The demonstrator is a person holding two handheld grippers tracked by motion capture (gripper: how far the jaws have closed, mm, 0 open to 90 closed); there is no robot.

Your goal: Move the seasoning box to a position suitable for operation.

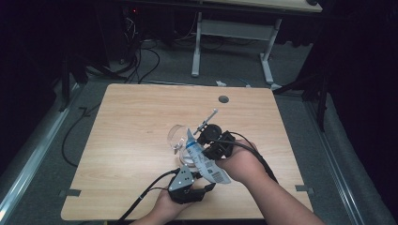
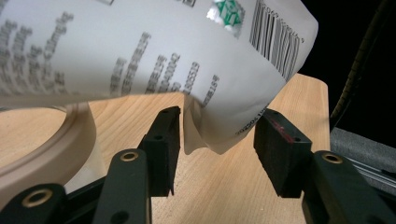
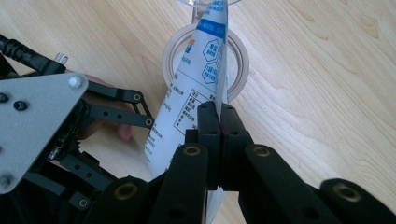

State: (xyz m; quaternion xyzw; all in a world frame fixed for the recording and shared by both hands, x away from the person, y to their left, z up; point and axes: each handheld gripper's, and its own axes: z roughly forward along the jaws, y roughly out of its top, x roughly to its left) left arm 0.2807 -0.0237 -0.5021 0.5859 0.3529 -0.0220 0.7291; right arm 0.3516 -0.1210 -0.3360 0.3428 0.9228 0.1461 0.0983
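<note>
Over my pale wooden table [image 1: 131, 140], its grommet hole [image 1: 223, 99] at twelve o'clock before a dark cabled floor [image 1: 155, 65], my right gripper [image 3: 218, 116] pinches the white pouch [image 1: 206, 164] at centre, while my left gripper [image 2: 215, 140], at six, stands spread around its corner.

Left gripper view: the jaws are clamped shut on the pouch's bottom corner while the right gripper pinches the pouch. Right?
Not quite. In the left gripper view the left gripper stands open, its pads clear of the pouch corner hanging between them. The right gripper does pinch the pouch.
</note>
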